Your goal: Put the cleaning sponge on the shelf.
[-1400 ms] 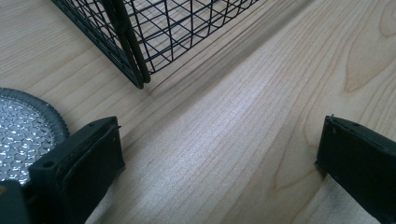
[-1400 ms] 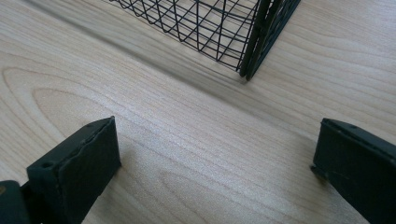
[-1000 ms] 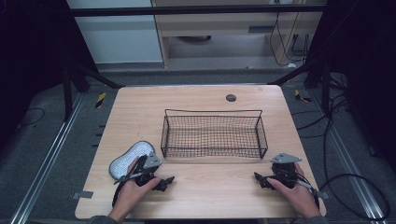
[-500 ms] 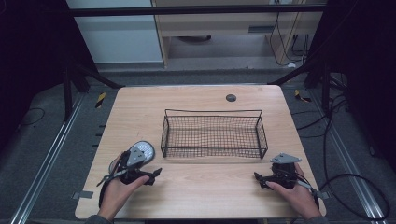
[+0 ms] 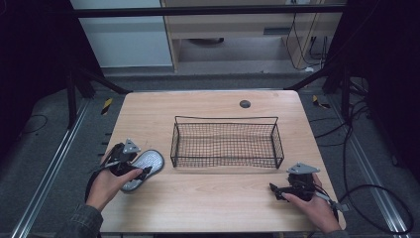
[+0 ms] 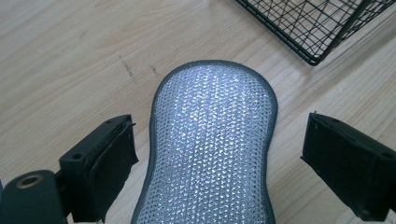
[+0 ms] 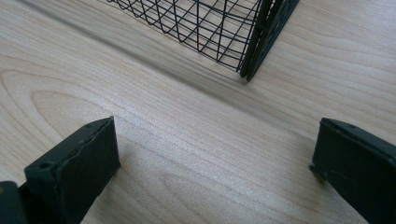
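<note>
A grey oval mesh sponge [image 5: 147,162] lies on the wooden table [image 5: 213,198], left of a black wire basket [image 5: 225,119]. My left gripper [image 5: 141,168] is over the sponge's near end. In the left gripper view the sponge [image 6: 212,140] runs lengthwise between the two black jaws. Those jaws have just been closing, but a narrow gap still shows on each side, so my left gripper [image 6: 219,123] is open. My right gripper [image 5: 274,191] rests near the front right of the table. It stands open [image 7: 217,126] over bare wood, facing the basket's corner [image 7: 250,42].
The basket is empty and sits mid-table; its corner [image 6: 317,28] is just beyond the sponge. A small dark round hole [image 5: 244,103] lies near the table's far edge. Dark frame posts and cables surround the table.
My left hand has moved left and away from the table's front edge, bringing its gripper over the sponge. The sponge has shifted slightly. My right hand has kept still.
</note>
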